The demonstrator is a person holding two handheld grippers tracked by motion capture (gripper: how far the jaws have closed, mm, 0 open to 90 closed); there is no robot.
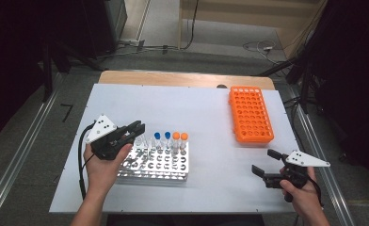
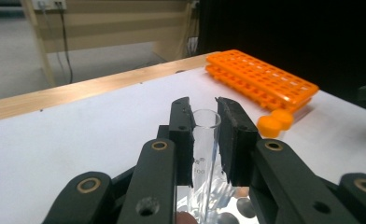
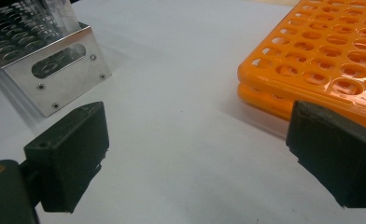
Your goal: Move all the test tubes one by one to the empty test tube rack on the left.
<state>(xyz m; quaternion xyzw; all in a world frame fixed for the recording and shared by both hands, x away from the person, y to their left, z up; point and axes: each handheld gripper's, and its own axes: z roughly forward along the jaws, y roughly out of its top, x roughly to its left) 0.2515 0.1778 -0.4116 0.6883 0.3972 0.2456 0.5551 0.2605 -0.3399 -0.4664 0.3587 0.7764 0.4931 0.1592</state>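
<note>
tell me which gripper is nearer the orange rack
Right. The right gripper sits just below the orange rack, fingers open; the left gripper is across the table at the metal rack.

A clear, glossy glass-like tube (image 2: 204,140) sits between matt black plastic tongs (image 2: 204,135). The metal rack (image 3: 55,65) is shiny, polished silver. The orange rack (image 1: 251,114) looks like smooth moulded plastic. The desk (image 1: 196,108) has a matt white top with a wooden edge.

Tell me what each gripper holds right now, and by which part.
The left gripper pinches a clear, uncapped test tube just below its open rim, over the metal rack. The right gripper is open and holds nothing.
</note>
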